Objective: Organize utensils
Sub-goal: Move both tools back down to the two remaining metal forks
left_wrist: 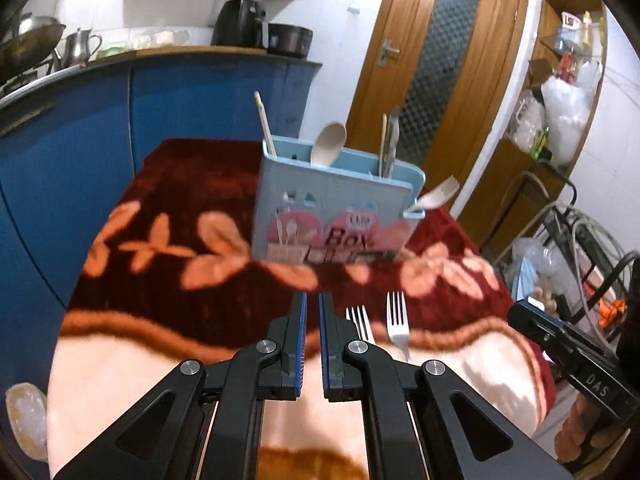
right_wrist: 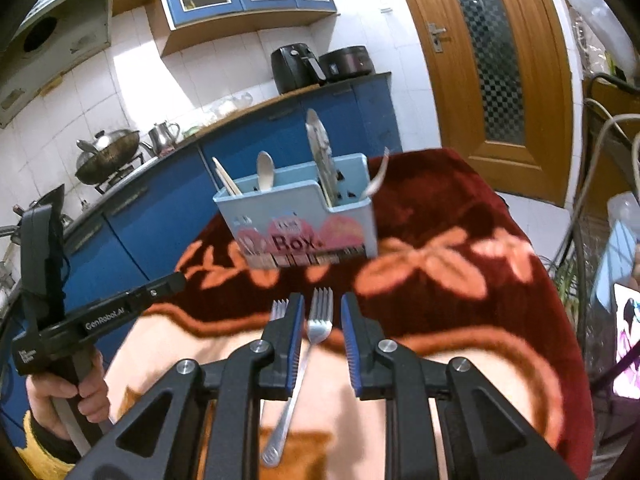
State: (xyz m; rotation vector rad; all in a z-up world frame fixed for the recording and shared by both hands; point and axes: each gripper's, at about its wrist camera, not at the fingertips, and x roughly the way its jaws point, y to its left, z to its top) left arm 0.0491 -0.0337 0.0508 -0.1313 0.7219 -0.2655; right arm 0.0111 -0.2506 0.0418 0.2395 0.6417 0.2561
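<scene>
A table [left_wrist: 132, 360] draped in a plush dark-red blanket with orange leaf shapes and a pale cream border carries a light-blue utensil box [right_wrist: 304, 220] near its far edge. The box holds chopsticks, a pale spoon [left_wrist: 329, 144] and what look like metal utensils, though blur hides their exact kind. Two metal forks lie on the cream border: one fork [right_wrist: 316, 328] sits between the parted jaws of the right hand-held gripper [right_wrist: 322, 312], which are released and not pressing it; the second fork [right_wrist: 279, 309] lies just beside its left jaw. The left hand-held gripper [left_wrist: 313, 312] is clenched on nothing. Behind stand blue kitchen cabinets [right_wrist: 152, 216], white wall tiles, a wok [right_wrist: 108, 154], a black air fryer [right_wrist: 294, 66] and a wooden door [right_wrist: 492, 76].
</scene>
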